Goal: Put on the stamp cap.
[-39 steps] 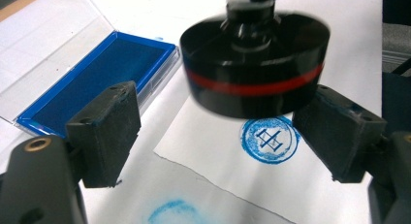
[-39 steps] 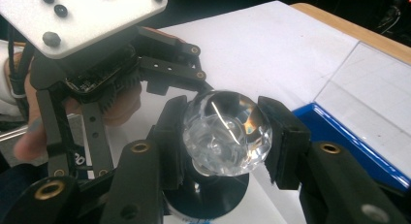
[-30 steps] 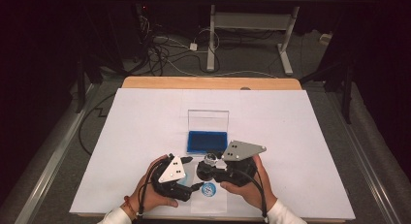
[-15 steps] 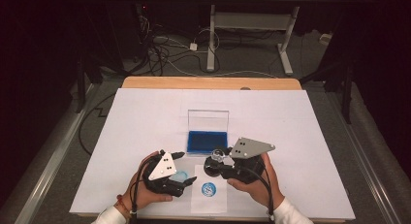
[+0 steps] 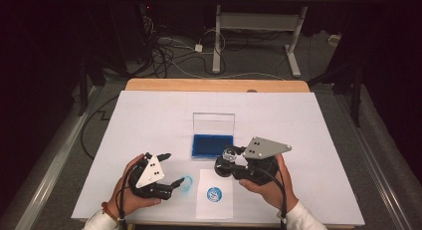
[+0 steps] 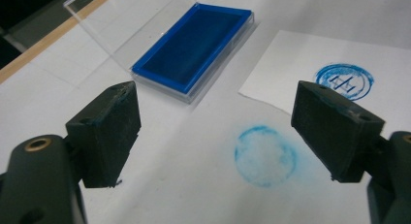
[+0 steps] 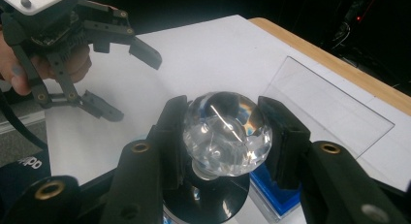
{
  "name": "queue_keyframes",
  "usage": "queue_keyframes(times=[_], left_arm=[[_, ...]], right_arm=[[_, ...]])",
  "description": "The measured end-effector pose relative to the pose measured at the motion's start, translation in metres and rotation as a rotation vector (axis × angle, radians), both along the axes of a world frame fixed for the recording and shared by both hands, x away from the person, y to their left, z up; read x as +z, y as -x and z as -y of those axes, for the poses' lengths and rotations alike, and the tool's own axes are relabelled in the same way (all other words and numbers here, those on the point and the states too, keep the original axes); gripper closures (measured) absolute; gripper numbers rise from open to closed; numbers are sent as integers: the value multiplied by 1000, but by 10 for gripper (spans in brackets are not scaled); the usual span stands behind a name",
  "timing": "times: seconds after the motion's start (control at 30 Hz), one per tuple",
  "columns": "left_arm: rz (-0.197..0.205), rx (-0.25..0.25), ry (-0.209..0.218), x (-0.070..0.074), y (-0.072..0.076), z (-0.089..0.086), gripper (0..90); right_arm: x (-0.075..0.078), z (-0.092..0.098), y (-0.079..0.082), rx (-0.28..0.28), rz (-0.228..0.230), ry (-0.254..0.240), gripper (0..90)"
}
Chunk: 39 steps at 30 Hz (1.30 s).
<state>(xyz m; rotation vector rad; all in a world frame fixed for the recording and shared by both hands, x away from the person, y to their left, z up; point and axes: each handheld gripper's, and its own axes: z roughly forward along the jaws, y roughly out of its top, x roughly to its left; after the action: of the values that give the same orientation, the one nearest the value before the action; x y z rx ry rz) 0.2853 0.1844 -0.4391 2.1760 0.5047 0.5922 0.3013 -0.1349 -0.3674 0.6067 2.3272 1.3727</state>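
A stamp with a clear faceted knob (image 7: 228, 132) and a black base is held in my right gripper (image 7: 224, 118), which is shut on the knob. In the high view the stamp (image 5: 229, 155) hangs just off the near right corner of the blue ink pad (image 5: 213, 144), whose clear lid (image 5: 214, 124) stands open. A white paper slip (image 5: 215, 206) near the front edge carries a round blue print (image 5: 214, 193). My left gripper (image 5: 173, 168) is open and holds nothing, left of the slip. A faint blue ring smudge (image 6: 265, 155) lies on the table between its jaws.
The table is covered by a large white sheet (image 5: 149, 120), with a wooden edge (image 5: 214, 84) at the far side. Beyond it are a dark floor, cables and desk legs. A person's hands hold both grippers at the front edge.
The right gripper has lifted the stamp off the paper slip and carried it up and right toward the ink pad, uncovering the blue print. The left gripper has drawn away to the left.
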Motion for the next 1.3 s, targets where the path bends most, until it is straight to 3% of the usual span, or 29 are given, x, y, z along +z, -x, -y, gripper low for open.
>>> queue_keyframes(times=[0.13, 0.2, 0.6, 0.97, 1.3], left_arm=[[23, 18, -10, -2, 2, -10, 172], [4, 26, -14, -5, 4, -14, 172], [-8, 78, -21, -17, 10, -37, 171], [-26, 121, -30, -24, 14, -49, 171], [-47, 126, -40, -29, 16, -54, 171]], right_arm=[[1, 1, 1, -3, 3, 2, 572], [1, 2, 1, -2, 1, 1, 572], [3, 2, -1, -3, 3, -4, 572], [4, 4, -3, -12, 3, -1, 572], [4, 6, -5, -23, 3, 4, 572]])
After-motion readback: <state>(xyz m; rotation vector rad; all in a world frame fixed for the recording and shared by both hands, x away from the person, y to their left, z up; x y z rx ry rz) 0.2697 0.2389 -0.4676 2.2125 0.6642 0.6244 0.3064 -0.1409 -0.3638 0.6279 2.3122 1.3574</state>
